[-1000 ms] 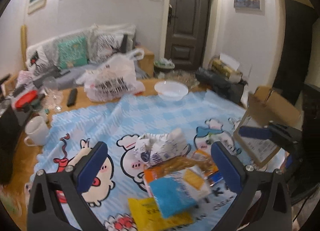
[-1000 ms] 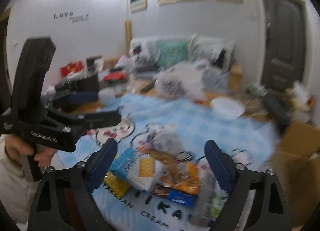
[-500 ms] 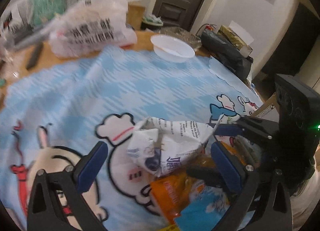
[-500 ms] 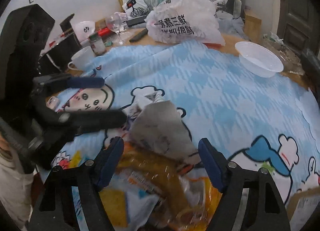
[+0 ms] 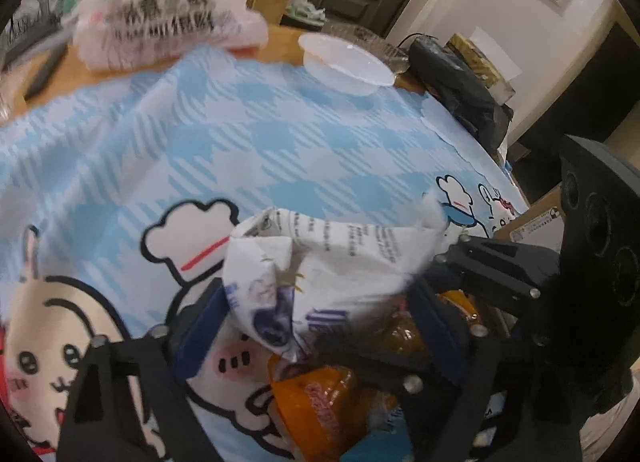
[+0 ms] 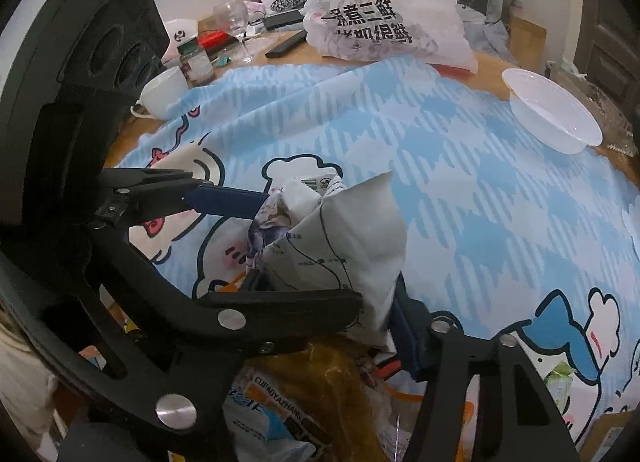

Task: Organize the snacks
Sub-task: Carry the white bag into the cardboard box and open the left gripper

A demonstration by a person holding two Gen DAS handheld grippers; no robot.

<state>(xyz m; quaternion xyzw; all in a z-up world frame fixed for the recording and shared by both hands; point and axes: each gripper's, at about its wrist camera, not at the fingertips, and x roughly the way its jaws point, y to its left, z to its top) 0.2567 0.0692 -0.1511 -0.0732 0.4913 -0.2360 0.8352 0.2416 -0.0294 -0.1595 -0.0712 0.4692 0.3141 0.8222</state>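
Both grippers reach in low over the snack pile on the blue cloth [image 6: 460, 134], meeting from opposite sides. L gripper [image 5: 320, 314] clamped on white bag [image 5: 320, 266], w/ pads either side. R gripper [image 6: 328, 290] also pinches same bag [image 6: 348, 246], top of pile, crumpled, upright. Orange packs [image 5: 320, 402] underneath.

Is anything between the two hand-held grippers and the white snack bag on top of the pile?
Nothing visible. The left hand-held gripper has its fingers on either side of the white snack bag, and the right hand-held gripper is at the same bag from the other side. The other snacks lie underneath.
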